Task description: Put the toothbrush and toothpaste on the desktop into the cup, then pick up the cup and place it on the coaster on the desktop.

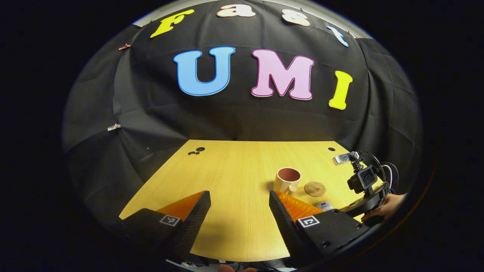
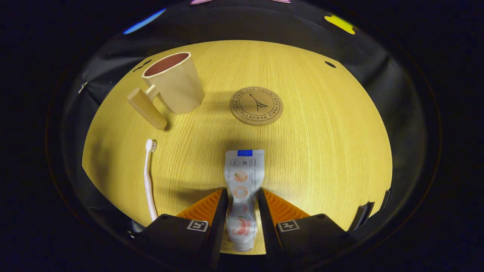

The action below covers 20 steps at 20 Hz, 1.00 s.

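1. My right claw (image 2: 242, 204) sits low over the desk (image 2: 321, 151), its fingers narrowed around the toothpaste (image 2: 243, 181); both inner faces lie against the tube's sides, so I hold it.
2. The tube lies flat, cap end toward me between the fingers, its crimped flat end pointing out toward the coaster (image 2: 256, 106).
3. Bare wood separates the tube's far end from the coaster, and the coaster lies alone, well clear of the desk's far edge.
4. The cup (image 2: 177, 84) stands upright left of the coaster, mouth open, its block handle (image 2: 146, 108) jutting toward me and to the left; a strip of bare desk runs between cup and coaster.
5. The toothbrush (image 2: 148, 177) lies left of my right claw, head pointing toward the cup's handle, its tail close to the near desk edge.
6. My left claw (image 1: 240, 206) hangs wide open over bare wood, holding nothing.
7. From there the cup (image 1: 288, 180) and coaster (image 1: 314, 189) are ahead to the right, and the right claw (image 1: 365, 189) with the hand (image 1: 385, 207) beyond them near the desk's (image 1: 234, 166) right edge.
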Tool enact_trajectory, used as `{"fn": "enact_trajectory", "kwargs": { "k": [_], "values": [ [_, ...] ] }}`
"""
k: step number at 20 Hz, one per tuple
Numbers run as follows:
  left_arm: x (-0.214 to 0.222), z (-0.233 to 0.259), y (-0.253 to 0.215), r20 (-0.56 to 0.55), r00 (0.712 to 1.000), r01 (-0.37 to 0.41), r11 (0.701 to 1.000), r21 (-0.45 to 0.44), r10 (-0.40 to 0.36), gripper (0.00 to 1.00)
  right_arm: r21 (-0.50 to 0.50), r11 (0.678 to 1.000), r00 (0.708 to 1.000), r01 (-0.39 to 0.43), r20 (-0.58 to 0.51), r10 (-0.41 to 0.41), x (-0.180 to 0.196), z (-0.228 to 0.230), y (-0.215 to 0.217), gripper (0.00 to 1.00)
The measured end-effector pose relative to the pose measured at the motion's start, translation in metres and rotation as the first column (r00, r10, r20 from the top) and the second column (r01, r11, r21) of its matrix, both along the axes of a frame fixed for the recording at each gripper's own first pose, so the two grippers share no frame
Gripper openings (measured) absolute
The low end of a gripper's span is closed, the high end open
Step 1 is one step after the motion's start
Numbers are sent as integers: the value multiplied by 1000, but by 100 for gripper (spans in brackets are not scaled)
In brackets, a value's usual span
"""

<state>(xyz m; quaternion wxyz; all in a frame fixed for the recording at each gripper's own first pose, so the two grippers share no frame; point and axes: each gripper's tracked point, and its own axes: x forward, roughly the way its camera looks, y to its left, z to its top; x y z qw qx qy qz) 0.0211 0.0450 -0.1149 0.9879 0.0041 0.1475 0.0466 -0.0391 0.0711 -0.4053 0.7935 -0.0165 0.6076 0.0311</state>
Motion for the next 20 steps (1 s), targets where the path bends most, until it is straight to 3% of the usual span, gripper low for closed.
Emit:
{"fn": "enact_trajectory", "kwargs": {
  "k": [1,2,5,8,13,20],
  "values": [
    [1,-1,-2,-4,1000,-3,1000,5,3,96,3,1000,1000,18,-7,-18,3,0,-2,47],
    [2,-4,-5,-9,1000,-3,1000,8,3,96,8,1000,1000,16,-27,-16,2,-2,-3,35],
    [6,-20,-20,-54,999,3,1000,-5,-3,96,42,999,999,-28,-39,30,3,2,-3,35],
    [6,-46,-40,-139,990,10,999,-46,-16,96,110,993,999,-34,-23,36,3,4,-3,26],
    [13,-87,-78,-260,965,2,994,-113,-32,96,216,968,987,-128,125,103,7,31,-9,26],
    [26,-145,-103,-392,919,9,999,-39,-23,92,352,924,961,-148,270,52,23,92,-39,26]
  ]
}}
